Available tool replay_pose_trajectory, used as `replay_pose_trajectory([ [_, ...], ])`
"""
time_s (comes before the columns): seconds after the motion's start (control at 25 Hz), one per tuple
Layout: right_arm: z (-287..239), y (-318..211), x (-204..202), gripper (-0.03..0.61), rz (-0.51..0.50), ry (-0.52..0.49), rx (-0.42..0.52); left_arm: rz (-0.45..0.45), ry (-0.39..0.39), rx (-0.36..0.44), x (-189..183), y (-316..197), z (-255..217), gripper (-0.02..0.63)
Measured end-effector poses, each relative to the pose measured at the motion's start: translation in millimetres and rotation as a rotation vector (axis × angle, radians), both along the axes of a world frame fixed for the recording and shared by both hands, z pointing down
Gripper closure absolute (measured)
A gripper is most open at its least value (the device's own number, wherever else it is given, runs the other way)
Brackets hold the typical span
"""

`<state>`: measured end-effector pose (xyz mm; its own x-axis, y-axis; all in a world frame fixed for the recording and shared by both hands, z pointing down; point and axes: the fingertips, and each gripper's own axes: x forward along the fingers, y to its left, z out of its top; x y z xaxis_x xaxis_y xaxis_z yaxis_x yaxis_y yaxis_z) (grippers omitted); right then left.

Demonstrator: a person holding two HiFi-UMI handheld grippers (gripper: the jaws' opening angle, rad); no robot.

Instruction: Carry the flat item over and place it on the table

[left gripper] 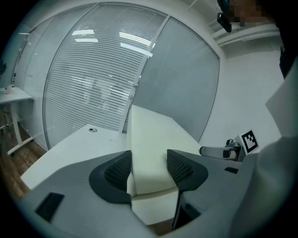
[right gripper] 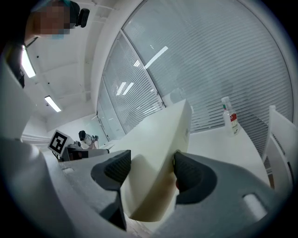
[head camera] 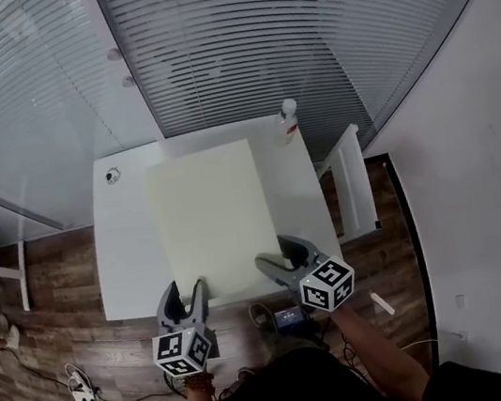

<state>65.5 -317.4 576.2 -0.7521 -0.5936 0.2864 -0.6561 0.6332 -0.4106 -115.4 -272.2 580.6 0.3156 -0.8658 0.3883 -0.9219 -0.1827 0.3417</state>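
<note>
A pale cream flat foam board stretches over the white table, its near edge at the table's front. My left gripper is shut on the board's near left corner, and the board fills the gap between the dark pads. My right gripper is shut on the near right corner, where the board sits tilted between its pads, raised above the tabletop. Whether the far end touches the table I cannot tell.
A clear bottle with a red label stands at the table's far right corner, beside the board. A small round fitting sits far left. A white rack stands right of the table. Blinds lie beyond, with cables and a power strip on the floor.
</note>
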Motion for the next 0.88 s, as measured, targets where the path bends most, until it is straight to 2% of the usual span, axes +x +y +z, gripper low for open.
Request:
replay_pose_trajectory([
  [0.88, 57.8, 13.4, -2.5, 0.29, -0.022, 0.033, -0.14, 0.012, 0.049, -0.156, -0.3, 20.0, 56.8, 0.374],
])
